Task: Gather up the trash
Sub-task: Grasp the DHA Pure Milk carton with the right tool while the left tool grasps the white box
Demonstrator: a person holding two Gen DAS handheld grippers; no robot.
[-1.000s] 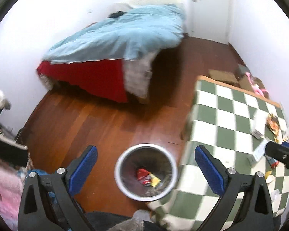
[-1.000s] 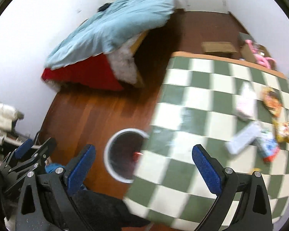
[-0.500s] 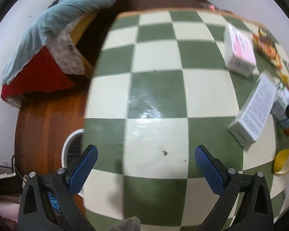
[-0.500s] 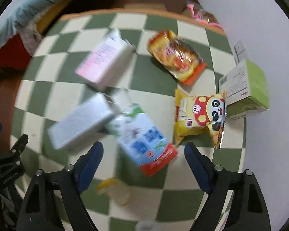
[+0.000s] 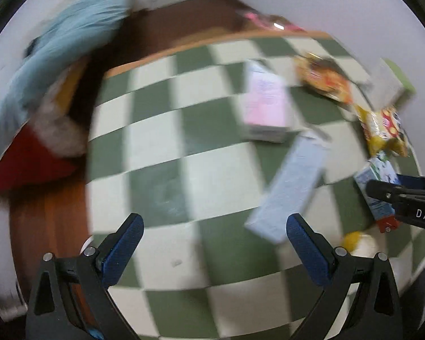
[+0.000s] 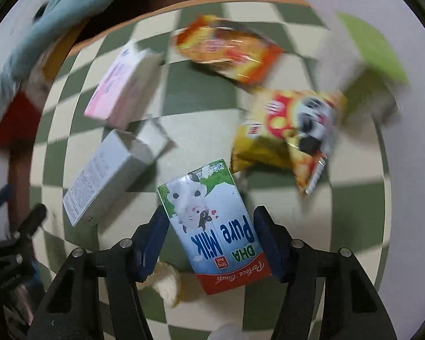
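Trash lies scattered over the green-and-white checked table [image 6: 351, 223], and the milk carton [image 6: 218, 232] labelled "Pure Milk" is now framed between the blue pads of the right gripper [image 6: 209, 240], which half a second ago hung higher with its fingers spread wide above the carton. Those fingers have since drawn in toward the carton's two long sides; the left pad sits right at the carton's edge and the right pad is just beside it, though whether they press on it cannot be told. The carton lies flat on the table with its red bottom end toward the camera. Just beyond it lie a yellow snack bag [image 6: 291, 130] with a panda face, an orange snack packet [image 6: 229, 48], a pink-and-white box [image 6: 121, 85], a grey box [image 6: 110, 172] with an open flap, and a green-and-white box [image 6: 368, 59] at the wall, all blurred by motion. A pale yellow scrap [image 6: 167, 283] lies under the right gripper's left finger. The left gripper [image 5: 212, 249] hovers with fingers wide apart and nothing between them, and its view has swung rightward since the earlier frame, so the grey box [image 5: 291, 189] now sits closer to its right finger and the right gripper's black tip [image 5: 382, 192] reaches over the milk carton [image 5: 376, 187].
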